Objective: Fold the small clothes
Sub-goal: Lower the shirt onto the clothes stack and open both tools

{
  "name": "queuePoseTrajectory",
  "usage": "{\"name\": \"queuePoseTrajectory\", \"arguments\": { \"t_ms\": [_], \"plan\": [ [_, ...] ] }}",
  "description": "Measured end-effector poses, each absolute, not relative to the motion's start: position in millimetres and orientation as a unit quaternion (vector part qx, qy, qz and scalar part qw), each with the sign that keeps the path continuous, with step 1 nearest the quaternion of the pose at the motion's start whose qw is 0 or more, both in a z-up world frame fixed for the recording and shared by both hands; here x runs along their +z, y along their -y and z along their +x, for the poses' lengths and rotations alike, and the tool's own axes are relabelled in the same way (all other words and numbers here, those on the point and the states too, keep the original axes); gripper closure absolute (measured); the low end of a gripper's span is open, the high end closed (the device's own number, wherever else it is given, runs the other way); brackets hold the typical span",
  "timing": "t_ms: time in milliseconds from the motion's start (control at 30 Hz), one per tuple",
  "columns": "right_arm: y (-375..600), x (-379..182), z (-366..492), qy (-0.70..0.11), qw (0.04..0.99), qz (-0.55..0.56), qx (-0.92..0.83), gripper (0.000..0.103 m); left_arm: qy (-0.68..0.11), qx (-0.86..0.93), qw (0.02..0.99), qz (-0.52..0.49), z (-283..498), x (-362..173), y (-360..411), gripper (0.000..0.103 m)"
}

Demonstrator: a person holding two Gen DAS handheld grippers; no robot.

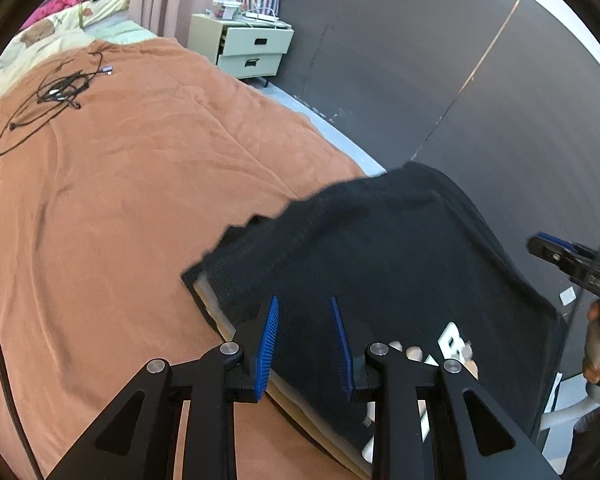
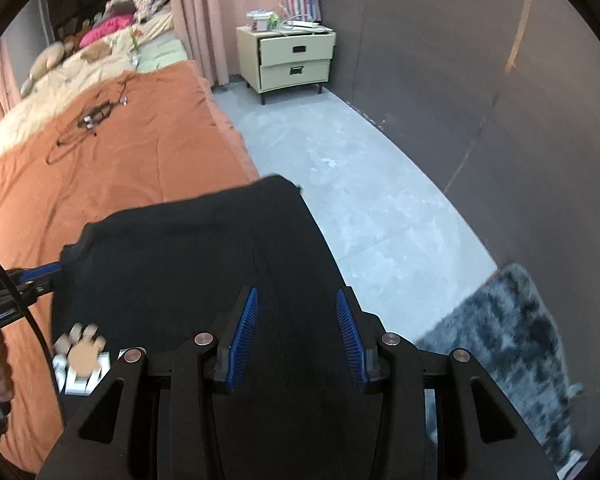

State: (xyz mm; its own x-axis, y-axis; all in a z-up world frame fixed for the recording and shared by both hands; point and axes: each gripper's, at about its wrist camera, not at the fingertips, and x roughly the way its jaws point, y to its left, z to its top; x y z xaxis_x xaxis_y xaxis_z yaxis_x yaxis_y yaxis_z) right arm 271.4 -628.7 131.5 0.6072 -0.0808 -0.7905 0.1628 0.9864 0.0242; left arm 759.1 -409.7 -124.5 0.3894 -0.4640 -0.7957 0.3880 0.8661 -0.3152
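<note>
**Fold small clothes: early stage, garment spread, no fold visible**

Shows the black garment point(image 1: 380, 248) laid out on the near corner of the bed, resting partly on the orange blanket point(image 1: 120, 200) and overhanging the bed's edge towards the grey floor point(image 2: 360, 184). Lies mostly flat and smooth, with a white print point(image 1: 452, 340) facing up near the end closest to the person. Reveals no doubled layer, no tucked sleeve and no crease line in either view; blurred along the far hem, so fine detail there cannot be told.

Left gripper point(image 1: 304, 304): jaws apart, hovering low over the garment's left side, black cloth visible through the gap, pads not seen pressing on it. Seen from the right wrist view with its tip at the garment's left corner; touching or just beside cannot be told.

Right gripper point(image 2: 296, 292): jaws likewise apart, poised above the garment's right side near the overhanging edge, cloth filling the view between the pads but no pinch evident.

Judged as done: garment placed and roughly spread. Judged as left: taking hold of an edge or corners, carrying them over for a first fold, then further folds down to a compact bundle. Elsewhere on the blanket, well apart from the work: a loose tangle of black cables point(image 1: 52, 96).
</note>
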Motion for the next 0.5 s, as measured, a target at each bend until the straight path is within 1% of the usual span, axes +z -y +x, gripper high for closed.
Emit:
{"name": "queuePoseTrajectory", "arguments": {
  "t_ms": [100,133,167,200,233,267,333,400,500],
  "plan": [
    [628.9,128.7,233.8,-0.434,0.897,0.049,-0.070,0.064,-0.495,-0.260,0.828,-0.037,744.3,-124.0,415.9,0.073],
    [630.7,126.1,223.6,-0.436,0.896,0.047,-0.074,0.064,-0.497,-0.261,0.827,-0.035,739.2,-124.0,418.1,0.070],
    [629.8,121.9,221.8,-0.436,0.895,0.047,-0.076,0.064,-0.497,-0.262,0.827,-0.031,734.2,-123.9,420.6,0.061],
    [633.2,119.6,210.3,-0.437,0.895,0.048,-0.078,0.064,-0.497,-0.262,0.827,-0.028,730.0,-124.1,421.9,0.056],
    [635.2,117.9,200.7,-0.439,0.893,0.049,-0.080,0.064,-0.494,-0.262,0.829,-0.025,724.0,-124.7,423.3,0.048],
    [638.1,110.6,192.4,-0.445,0.890,0.048,-0.087,0.065,-0.492,-0.261,0.830,-0.020,718.2,-125.6,425.2,0.044],
    [640.4,103.6,187.3,-0.456,0.883,0.045,-0.104,0.064,-0.492,-0.254,0.833,0.002,708.3,-129.4,428.9,0.040],
    [649.2,86.1,181.0,-0.467,0.872,0.041,-0.143,0.065,-0.509,-0.258,0.821,0.019,702.9,-135.6,430.6,0.040],
    [661.4,78.8,165.9,-0.465,0.867,0.082,-0.162,0.065,-0.514,-0.266,0.815,0.019,693.4,-132.0,419.8,0.040]
  ]
}}
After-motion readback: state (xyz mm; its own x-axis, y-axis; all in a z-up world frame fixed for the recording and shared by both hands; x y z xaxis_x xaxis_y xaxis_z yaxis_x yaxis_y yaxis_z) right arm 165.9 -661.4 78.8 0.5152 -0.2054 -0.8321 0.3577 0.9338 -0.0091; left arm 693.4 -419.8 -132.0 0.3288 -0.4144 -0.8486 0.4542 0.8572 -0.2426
